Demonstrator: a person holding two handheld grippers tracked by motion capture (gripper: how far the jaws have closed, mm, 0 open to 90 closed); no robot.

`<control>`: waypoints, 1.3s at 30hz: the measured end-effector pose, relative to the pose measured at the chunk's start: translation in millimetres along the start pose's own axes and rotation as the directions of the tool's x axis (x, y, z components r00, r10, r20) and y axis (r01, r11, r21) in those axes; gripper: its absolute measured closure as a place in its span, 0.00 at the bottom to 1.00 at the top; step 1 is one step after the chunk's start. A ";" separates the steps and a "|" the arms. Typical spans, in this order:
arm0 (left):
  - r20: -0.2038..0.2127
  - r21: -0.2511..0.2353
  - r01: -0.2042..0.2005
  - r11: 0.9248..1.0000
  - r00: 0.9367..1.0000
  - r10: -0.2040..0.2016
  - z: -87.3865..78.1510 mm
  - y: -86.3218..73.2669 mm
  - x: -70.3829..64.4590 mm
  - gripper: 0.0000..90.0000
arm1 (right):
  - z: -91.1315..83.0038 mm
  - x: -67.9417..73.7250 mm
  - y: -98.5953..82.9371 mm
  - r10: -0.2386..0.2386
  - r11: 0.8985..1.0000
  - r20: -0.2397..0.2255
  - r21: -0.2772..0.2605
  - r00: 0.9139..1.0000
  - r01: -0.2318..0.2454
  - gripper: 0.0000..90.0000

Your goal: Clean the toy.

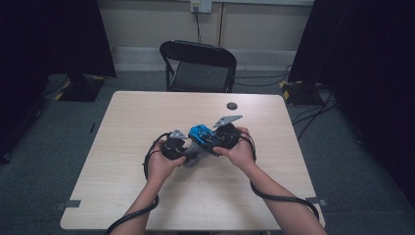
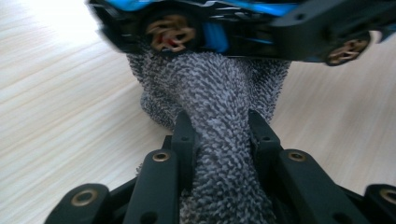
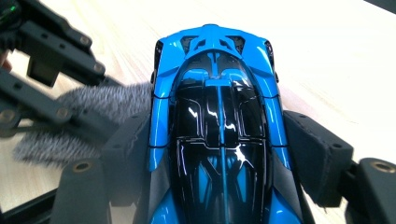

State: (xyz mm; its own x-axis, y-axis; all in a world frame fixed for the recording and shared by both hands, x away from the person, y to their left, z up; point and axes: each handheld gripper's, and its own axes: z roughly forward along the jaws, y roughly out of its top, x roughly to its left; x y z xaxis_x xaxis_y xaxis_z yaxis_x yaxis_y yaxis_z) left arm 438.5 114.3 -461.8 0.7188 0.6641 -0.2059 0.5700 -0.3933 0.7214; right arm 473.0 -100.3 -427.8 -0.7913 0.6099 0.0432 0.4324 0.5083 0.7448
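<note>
Where the hands meet near the middle of the table (image 1: 147,205), much is covered: in the high view the person's fingers hide the jaws of both grippers, and the grey cloth (image 1: 195,157) shows as a small patch under the blue toy car (image 1: 202,135). In the left gripper view the car's upper body is cut off by the top edge and blurred, leaving its underside and two wheels visible. The left gripper (image 2: 219,140) is clamped on a bunched fold of the cloth (image 2: 215,98), which reaches up against the car's underside (image 2: 243,28). The right gripper (image 3: 219,149) grips the car (image 3: 219,107) by its two flanks, jaws pressed to the bodywork. A small dark disc (image 1: 232,105) lies toward the table's far edge.
</note>
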 end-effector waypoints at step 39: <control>0.124 -0.013 -0.037 0.999 0.992 0.039 2.4 -7.5 -27.5 0.77 | 1.9 -17.1 11.3 0.081 0.997 0.020 -0.020 0.997 -0.081 0.31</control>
State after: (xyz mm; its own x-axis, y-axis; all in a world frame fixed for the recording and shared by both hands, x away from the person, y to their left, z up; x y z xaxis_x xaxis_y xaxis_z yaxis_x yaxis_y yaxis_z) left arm 415.4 97.5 -463.1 0.7840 0.5645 -0.2583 0.5375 -0.4093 0.7372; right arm 492.2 -103.8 -421.3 -0.7447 0.6613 0.0898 0.4858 0.4450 0.7523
